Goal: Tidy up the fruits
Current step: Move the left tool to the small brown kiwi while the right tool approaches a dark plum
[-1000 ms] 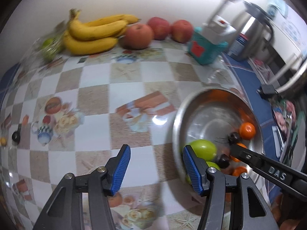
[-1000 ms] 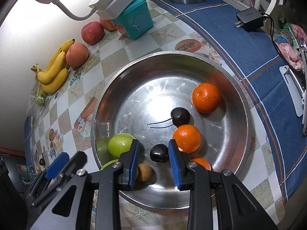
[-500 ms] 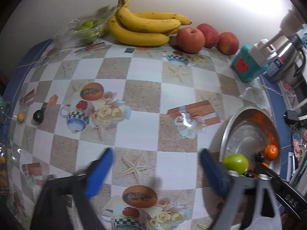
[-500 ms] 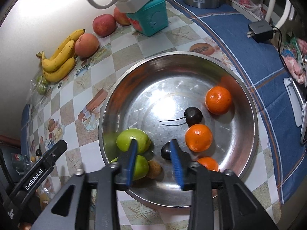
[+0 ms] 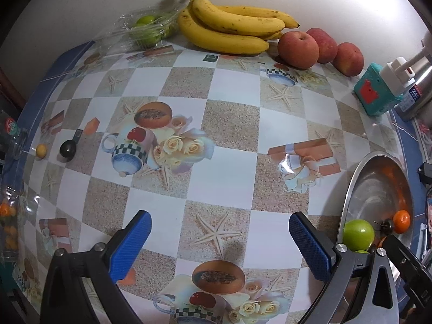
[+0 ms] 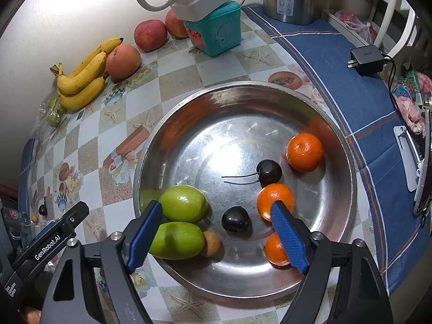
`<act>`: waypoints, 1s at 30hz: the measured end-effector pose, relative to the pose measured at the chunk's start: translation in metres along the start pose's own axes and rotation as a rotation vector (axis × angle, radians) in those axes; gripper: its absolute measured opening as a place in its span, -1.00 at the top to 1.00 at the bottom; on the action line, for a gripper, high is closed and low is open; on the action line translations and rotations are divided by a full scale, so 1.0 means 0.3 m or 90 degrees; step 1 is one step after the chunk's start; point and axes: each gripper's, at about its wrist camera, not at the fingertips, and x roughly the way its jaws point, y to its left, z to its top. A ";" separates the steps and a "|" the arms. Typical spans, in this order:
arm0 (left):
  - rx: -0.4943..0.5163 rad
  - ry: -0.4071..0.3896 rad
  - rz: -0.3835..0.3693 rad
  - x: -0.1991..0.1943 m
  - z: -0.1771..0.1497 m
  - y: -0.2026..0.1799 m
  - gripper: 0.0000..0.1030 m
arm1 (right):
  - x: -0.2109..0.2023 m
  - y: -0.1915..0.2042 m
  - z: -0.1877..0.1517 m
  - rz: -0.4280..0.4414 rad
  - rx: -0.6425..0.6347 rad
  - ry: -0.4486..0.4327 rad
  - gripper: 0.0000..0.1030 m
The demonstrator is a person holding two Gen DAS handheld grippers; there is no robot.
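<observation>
Bowl [image 6: 348,178] holds three oranges, two green fruits, two dark plums [image 6: 235,218] and a small brown fruit. Right gripper [image 6: 216,232] over the near plum, fingers opening, gripping nothing. Left gripper [image 5: 220,239] left of bowl, fingers wide, empty. Bananas [image 5: 229,27], apples [image 5: 298,46], small stray fruit beyond bowl: task maybe half done.

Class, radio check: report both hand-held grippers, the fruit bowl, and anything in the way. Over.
Left hand-held gripper open, empty, over tablecloth. Right hand-held gripper opening above dark plum, not gripping. Steel bowl holds fruit. Nothing blocking.
</observation>
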 end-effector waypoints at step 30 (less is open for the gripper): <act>0.087 -0.043 0.047 -0.050 0.019 0.137 -1.00 | 0.006 0.137 -0.026 -0.022 -0.078 -0.016 -0.99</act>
